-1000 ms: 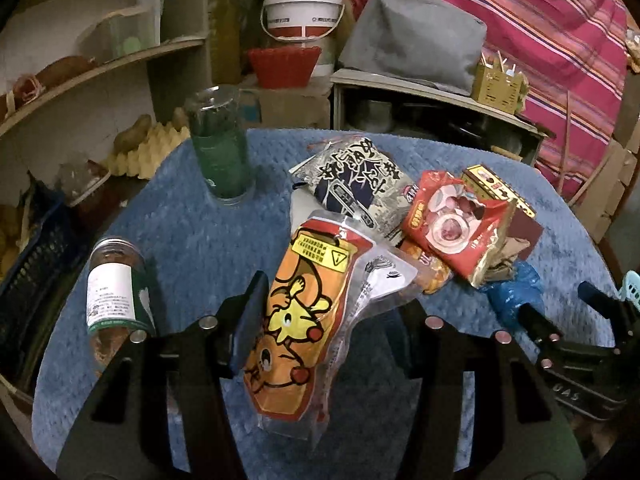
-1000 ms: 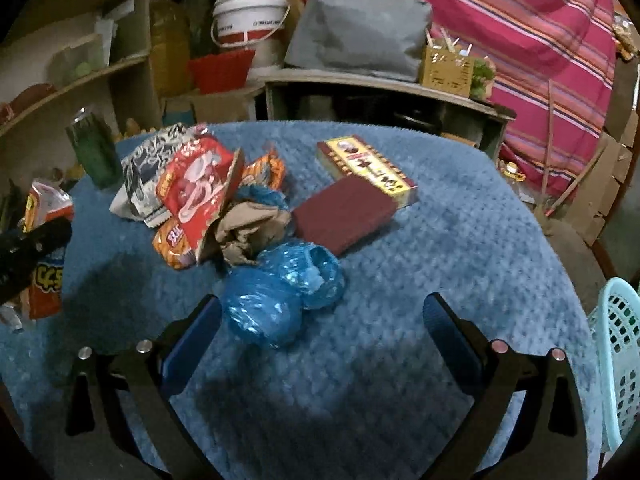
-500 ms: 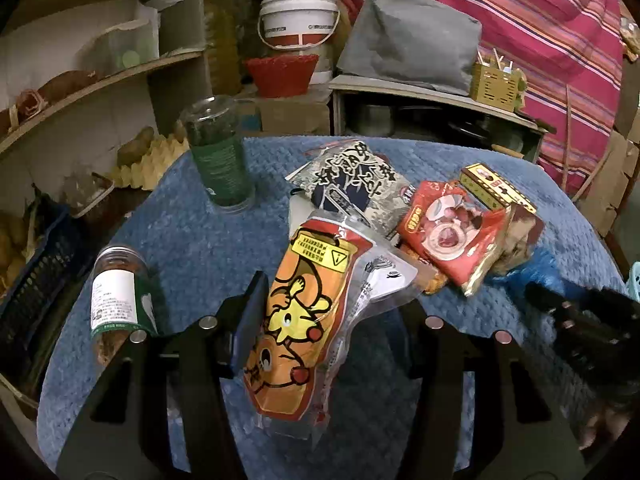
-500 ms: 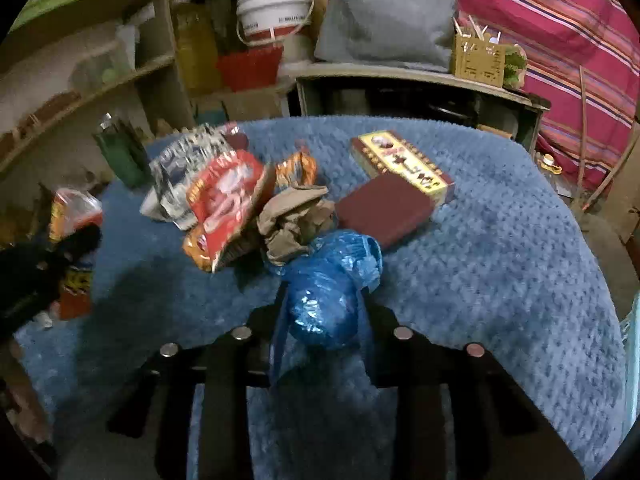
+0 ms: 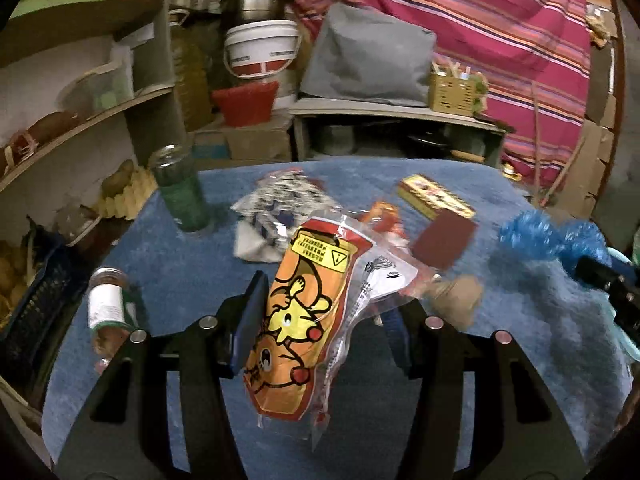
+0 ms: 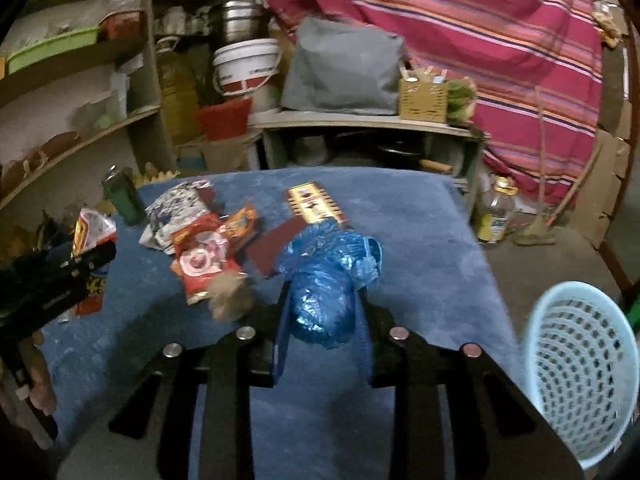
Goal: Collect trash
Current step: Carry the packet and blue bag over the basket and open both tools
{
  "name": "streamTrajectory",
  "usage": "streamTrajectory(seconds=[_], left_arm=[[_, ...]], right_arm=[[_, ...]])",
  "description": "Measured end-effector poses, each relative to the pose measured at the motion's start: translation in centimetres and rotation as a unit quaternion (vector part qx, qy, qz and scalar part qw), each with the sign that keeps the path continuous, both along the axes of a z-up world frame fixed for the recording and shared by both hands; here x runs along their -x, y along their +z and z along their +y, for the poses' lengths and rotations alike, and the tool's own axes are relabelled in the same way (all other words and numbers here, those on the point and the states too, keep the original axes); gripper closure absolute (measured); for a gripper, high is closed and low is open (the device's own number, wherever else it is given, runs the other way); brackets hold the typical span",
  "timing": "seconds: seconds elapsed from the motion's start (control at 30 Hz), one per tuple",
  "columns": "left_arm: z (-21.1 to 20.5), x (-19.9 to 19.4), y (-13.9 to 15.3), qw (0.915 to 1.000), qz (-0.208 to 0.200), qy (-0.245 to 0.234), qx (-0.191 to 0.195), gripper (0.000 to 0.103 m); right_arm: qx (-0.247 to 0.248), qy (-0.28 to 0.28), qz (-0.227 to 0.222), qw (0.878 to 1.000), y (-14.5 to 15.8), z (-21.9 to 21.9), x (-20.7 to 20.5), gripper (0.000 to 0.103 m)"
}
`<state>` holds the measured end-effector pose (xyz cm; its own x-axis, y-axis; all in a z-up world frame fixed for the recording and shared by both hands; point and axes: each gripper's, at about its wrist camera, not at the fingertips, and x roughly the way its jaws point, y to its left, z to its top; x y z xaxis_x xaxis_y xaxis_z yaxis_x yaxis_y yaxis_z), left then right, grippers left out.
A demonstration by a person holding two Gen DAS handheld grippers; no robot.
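My left gripper (image 5: 325, 304) is shut on an orange snack packet (image 5: 296, 312) with a cartoon mouse, held clear of the blue tablecloth (image 5: 180, 280). My right gripper (image 6: 322, 300) is shut on a crumpled blue plastic bag (image 6: 324, 280), lifted above the cloth. The left wrist view shows that bag (image 5: 536, 236) at the right, blurred. More trash lies on the table: a red packet (image 6: 198, 260), a black-and-white packet (image 6: 176, 208), a small orange wrapper (image 6: 240, 220) and a wad of brown paper (image 6: 230, 292).
A pale blue mesh basket (image 6: 580, 368) stands off the table's right side. A yellow box (image 6: 316, 204) and a maroon lid (image 6: 272, 248) lie mid-table. A green jar (image 5: 180, 196) stands at the back left, with a labelled jar (image 5: 108, 304) lying near the left edge. Shelves crowd the left.
My right gripper closed on the blue bag and lifted it off the cloth, toward the basket side. My left gripper rose and shifted with the orange packet still in it.
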<state>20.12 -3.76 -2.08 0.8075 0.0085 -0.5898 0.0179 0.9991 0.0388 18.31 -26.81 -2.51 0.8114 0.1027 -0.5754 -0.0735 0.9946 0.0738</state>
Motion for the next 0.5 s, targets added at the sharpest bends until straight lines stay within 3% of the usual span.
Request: streamTrajectory(seconds=[0.5], left_arm=[[-13.9,1.9,1.4,0.9932,-0.006,-0.115,0.016,0.050]], right_arm=[[-0.002,-0.120,-0.023,0.993,2.3,-14.1,6.8,0.074]])
